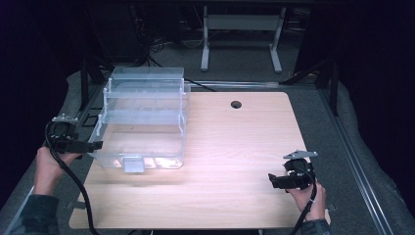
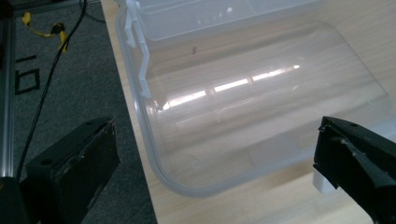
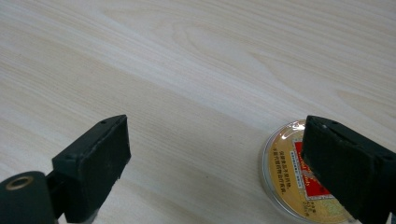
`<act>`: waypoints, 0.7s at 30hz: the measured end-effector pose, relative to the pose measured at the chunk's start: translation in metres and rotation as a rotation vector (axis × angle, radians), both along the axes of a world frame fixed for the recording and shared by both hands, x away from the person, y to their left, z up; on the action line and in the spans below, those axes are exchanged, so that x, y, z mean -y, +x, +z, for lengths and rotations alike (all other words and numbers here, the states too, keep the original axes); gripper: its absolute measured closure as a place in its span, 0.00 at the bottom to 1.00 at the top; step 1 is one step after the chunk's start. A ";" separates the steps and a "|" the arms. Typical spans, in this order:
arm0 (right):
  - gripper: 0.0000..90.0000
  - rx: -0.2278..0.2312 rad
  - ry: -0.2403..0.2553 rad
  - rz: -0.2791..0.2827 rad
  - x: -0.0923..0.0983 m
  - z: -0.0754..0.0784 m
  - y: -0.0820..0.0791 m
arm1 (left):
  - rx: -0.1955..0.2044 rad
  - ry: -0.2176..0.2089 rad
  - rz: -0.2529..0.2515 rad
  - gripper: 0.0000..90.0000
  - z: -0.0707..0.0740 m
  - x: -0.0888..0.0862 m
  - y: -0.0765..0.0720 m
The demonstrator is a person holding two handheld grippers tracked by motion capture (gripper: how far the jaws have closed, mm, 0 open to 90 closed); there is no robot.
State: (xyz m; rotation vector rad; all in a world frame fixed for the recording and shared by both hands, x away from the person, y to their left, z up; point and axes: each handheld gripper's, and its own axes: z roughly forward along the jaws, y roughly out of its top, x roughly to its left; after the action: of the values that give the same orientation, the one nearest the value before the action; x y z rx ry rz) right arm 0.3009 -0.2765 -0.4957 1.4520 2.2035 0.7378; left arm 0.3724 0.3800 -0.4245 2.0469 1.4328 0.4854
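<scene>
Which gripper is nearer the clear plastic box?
Left. The left gripper sits open at the clear plastic box's near-left corner, almost touching it. The right gripper hovers open across the table, well apart from it.

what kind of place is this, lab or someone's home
Most likely a lab or test workspace. A bare wooden table is framed by aluminium rails and dark curtains, cables trail on the floor behind, and a person holds a cabled tool in each hand.

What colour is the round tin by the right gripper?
Gold with a red label; the tin shows best in the right gripper view.
</scene>
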 end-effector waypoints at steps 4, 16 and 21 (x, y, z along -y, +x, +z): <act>0.09 -0.008 0.004 0.015 -0.002 -0.001 -0.001 | -0.025 0.001 0.017 0.01 -0.004 -0.001 0.013; 0.12 0.005 0.005 0.025 -0.014 -0.001 -0.005 | -0.113 -0.012 0.078 0.37 -0.034 -0.007 0.044; 0.13 -0.007 -0.002 0.003 -0.010 -0.004 -0.005 | -0.163 -0.014 0.145 0.60 -0.046 -0.013 0.055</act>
State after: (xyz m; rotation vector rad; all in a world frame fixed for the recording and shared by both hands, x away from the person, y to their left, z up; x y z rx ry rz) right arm 0.2960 -0.2666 -0.4994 1.4520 2.2116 0.7323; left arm 0.4275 0.3926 -0.4701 2.0197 1.6845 0.3726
